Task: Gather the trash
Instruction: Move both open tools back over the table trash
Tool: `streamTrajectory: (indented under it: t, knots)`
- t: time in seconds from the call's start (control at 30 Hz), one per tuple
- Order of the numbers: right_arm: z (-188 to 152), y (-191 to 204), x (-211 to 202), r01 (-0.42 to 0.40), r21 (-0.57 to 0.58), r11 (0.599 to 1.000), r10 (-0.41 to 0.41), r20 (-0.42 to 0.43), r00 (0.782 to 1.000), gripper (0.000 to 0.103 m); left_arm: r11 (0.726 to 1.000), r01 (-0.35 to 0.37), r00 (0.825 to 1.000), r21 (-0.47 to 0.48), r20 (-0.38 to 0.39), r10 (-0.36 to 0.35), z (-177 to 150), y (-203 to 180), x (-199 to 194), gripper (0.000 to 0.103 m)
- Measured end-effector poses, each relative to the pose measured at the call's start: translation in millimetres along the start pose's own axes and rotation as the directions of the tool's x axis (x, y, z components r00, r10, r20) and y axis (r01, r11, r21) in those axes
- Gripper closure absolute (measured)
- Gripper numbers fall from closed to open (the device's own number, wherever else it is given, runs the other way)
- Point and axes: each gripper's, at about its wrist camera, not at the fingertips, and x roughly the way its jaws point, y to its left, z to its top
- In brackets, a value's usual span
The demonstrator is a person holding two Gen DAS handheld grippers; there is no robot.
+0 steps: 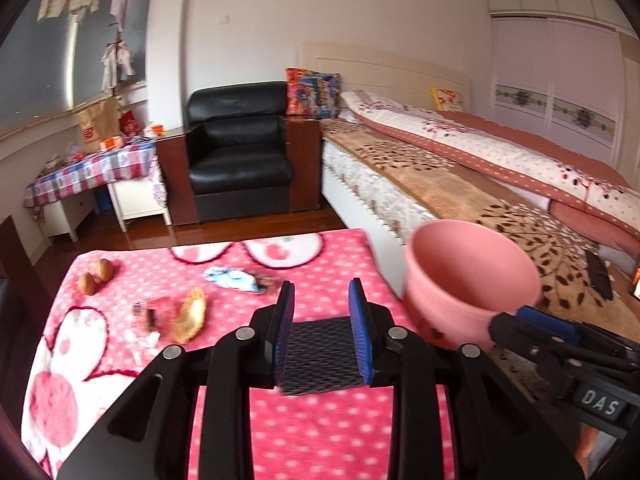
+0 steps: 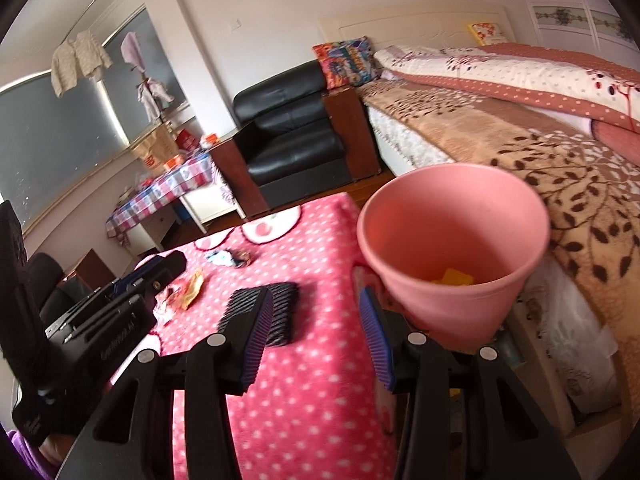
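The pink bin [image 2: 452, 312] stands off the right-hand edge of the table, between the pink dotted blanket [image 1: 320, 432] and the bed [image 1: 460, 184], with a yellow scrap [image 2: 454, 278] in its bottom. The right gripper [image 2: 316, 294] hovers just beside it, jaws apart with only blanket showing between them. The left gripper [image 1: 322, 292] frames a black ribbed foam pad [image 1: 322, 356] between its fingers, though I can't tell whether it is pinching the pad or whether the pad simply lies on the blanket beneath. Further out on the blanket are crumpled wrappers [image 1: 154, 314], a yellowish crust-like piece [image 1: 191, 314] and two walnuts [image 1: 96, 276].
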Motion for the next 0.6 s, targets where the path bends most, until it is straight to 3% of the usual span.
streamTrajectory:
  t: [0.2,0.4,0.6]
  knots:
    - [-6.7,21.6,22.5,-0.031,-0.007,1.0,0.03,-0.046,0.998,0.058,0.99,-0.108,0.994,-0.09,-0.03,0.106,-8.0,64.2,4.1,0.075]
    - [-7.2,43.6,45.2,-0.063,-0.032,0.998,0.06,-0.08,0.995,0.058,0.956,-0.22,0.975,-0.195,-0.085,0.207,-20.9,130.0,6.9,0.075]
    - [-4.7,62.8,70.0,-0.109,-0.06,0.992,0.101,-0.119,0.988,0.055,0.912,-0.27,0.96,-0.308,-0.164,0.228,-28.7,175.9,18.0,0.075]
